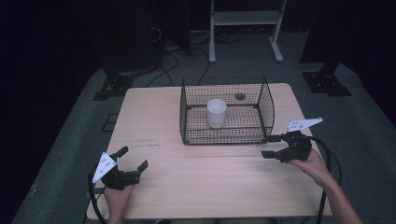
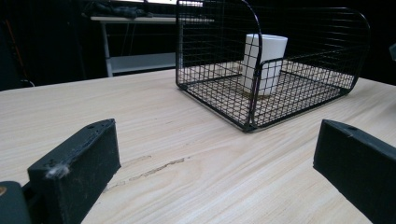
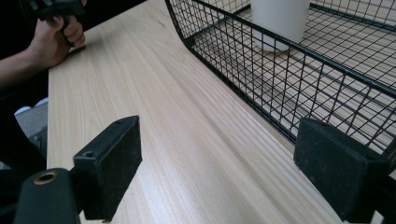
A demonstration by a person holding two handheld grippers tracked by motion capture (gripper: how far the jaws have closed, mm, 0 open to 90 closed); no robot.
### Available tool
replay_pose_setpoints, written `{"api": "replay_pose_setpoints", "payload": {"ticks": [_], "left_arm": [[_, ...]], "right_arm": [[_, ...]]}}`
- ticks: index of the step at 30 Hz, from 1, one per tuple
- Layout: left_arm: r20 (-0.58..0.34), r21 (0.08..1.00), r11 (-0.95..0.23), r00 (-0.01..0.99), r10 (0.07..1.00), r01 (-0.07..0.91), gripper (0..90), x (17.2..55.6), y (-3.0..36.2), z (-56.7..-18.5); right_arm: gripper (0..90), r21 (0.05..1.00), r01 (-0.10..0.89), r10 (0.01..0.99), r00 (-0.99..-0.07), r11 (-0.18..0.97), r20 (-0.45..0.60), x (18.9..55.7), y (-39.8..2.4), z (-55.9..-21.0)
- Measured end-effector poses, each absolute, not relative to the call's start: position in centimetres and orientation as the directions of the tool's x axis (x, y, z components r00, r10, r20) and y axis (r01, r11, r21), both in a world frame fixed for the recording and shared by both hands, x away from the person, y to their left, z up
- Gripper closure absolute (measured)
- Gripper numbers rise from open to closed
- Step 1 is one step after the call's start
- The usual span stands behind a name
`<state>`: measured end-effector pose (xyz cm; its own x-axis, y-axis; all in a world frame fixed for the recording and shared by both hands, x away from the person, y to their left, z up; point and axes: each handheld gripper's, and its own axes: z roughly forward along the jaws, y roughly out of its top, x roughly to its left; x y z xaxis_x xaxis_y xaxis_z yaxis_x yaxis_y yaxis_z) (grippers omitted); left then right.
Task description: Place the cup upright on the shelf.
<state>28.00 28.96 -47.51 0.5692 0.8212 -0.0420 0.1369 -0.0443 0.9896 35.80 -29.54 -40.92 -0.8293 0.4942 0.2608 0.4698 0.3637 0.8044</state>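
Pale wood grain runs across the surface [image 1: 205,182], and nearest the person both grippers rest low over it with nothing between their jaws. The left gripper [image 1: 131,159], held in the left hand [image 1: 116,196] near the front left corner, has its black jaws spread wide; in the left gripper view [image 2: 215,154] the two padded blocks stand far apart at the frame's edges, with bare wood and a faint scratch between them, and whether they touch the wood I cannot tell. The right gripper [image 1: 270,145], held in the right hand [image 1: 314,164] toward the right edge, is likewise spread wide and empty; in the right gripper view [image 3: 219,158] one pad sits just beside the near wall of the wire basket [image 3: 299,79], though contact cannot be confirmed, and the other hand [image 3: 51,39] shows far off across the wood. Grey three-cornered plates top both grippers, and black cables trail back from them. Farther in, the black wire basket [image 1: 224,135] stands in the middle of the surface toward its far side, its mesh walls between both grippers and what it holds. Upright inside it stands a white cup [image 1: 216,113], roughly central on the basket floor, seen through the mesh in the left gripper view [image 2: 264,63]. Beyond the far edge lie dark grey floor, loose cables and the legs of a white shelf frame [image 1: 245,28].
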Motion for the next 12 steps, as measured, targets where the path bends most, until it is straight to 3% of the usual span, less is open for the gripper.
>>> {"api": "replay_pose_setpoints", "payload": {"ticks": [12], "left_arm": [[-0.039, 0.989, -0.048, 0.563, 0.826, 0.138, 0.0, 28.0, 28.9, -47.5]], "right_arm": [[14.3, 0.815, 0.469, 0.521, -0.816, 0.339, 0.253, 33.5, -30.5, -42.2]]}}
